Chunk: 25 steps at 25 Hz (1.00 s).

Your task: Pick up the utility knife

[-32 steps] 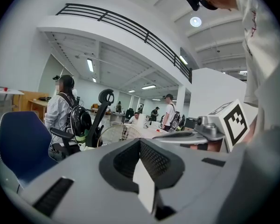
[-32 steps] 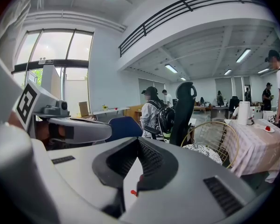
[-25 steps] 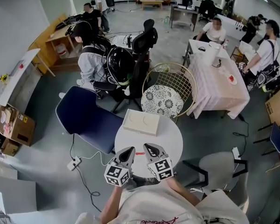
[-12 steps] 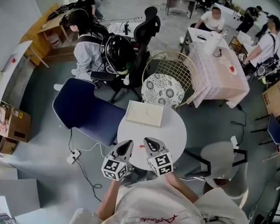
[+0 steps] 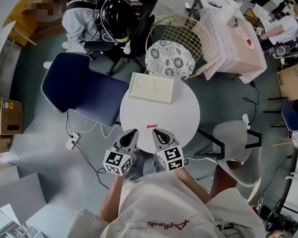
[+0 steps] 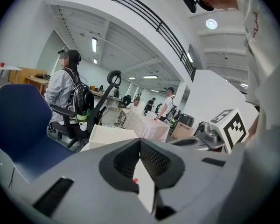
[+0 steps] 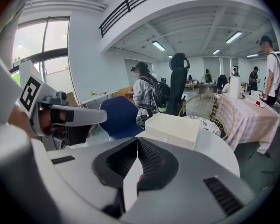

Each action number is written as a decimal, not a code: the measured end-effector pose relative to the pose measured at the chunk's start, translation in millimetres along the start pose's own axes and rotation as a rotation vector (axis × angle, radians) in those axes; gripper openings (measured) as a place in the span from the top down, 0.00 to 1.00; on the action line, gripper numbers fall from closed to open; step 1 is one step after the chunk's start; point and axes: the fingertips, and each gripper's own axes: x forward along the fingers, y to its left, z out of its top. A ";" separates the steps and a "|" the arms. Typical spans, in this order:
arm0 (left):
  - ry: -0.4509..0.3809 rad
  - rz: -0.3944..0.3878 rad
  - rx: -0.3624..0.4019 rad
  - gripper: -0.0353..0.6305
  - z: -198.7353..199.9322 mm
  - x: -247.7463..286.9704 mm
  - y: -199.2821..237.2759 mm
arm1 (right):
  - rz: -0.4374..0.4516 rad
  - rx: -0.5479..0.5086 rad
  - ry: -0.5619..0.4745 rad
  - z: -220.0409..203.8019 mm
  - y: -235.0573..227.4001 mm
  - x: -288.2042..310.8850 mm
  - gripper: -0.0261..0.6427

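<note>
Two grippers, left gripper (image 5: 133,132) and right gripper (image 5: 156,132), hang over the round white table's (image 5: 185,117) near edge, each with its jaws together and empty. Just beyond their tips lies one red utility knife (image 5: 152,126), its long axis along that edge and its blade end too small to make out. One flat cream box (image 5: 151,88) sits at the far edge.

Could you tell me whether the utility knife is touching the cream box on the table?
Apart. The head view shows bare table between the utility knife and the cream box.

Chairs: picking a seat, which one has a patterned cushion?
The gold wire chair beyond the white table; the blue chair and grey chair are plain.
</note>
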 end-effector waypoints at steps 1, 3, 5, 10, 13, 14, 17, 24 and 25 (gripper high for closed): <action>0.014 -0.006 -0.009 0.93 -7.5 -1.9 -2.1 | -0.002 0.010 0.016 -8.8 2.3 -2.4 0.94; 0.038 -0.016 -0.027 0.93 -21.7 -4.8 -5.1 | -0.009 0.030 0.046 -26.2 6.0 -5.7 0.94; 0.050 -0.023 -0.036 0.93 -30.3 -3.6 -3.5 | -0.013 0.051 0.070 -39.4 6.0 -3.2 0.94; 0.071 -0.027 -0.056 0.93 -44.4 1.7 2.9 | -0.013 0.088 0.122 -65.4 3.6 6.4 0.94; 0.080 -0.023 -0.066 0.93 -50.2 -0.5 4.3 | -0.007 0.080 0.147 -74.9 3.5 10.2 0.94; 0.082 -0.020 -0.068 0.93 -51.4 -1.7 5.2 | -0.002 0.065 0.158 -77.6 3.8 12.2 0.94; 0.082 -0.009 -0.074 0.93 -51.9 -4.8 9.3 | 0.018 -0.070 0.211 -83.2 5.3 19.4 0.94; 0.060 0.021 -0.108 0.93 -46.2 -12.3 20.0 | 0.128 -0.481 0.360 -116.1 5.2 39.0 0.94; 0.053 0.024 -0.111 0.93 -44.9 -13.0 20.3 | 0.142 -0.533 0.377 -121.1 3.7 40.2 0.94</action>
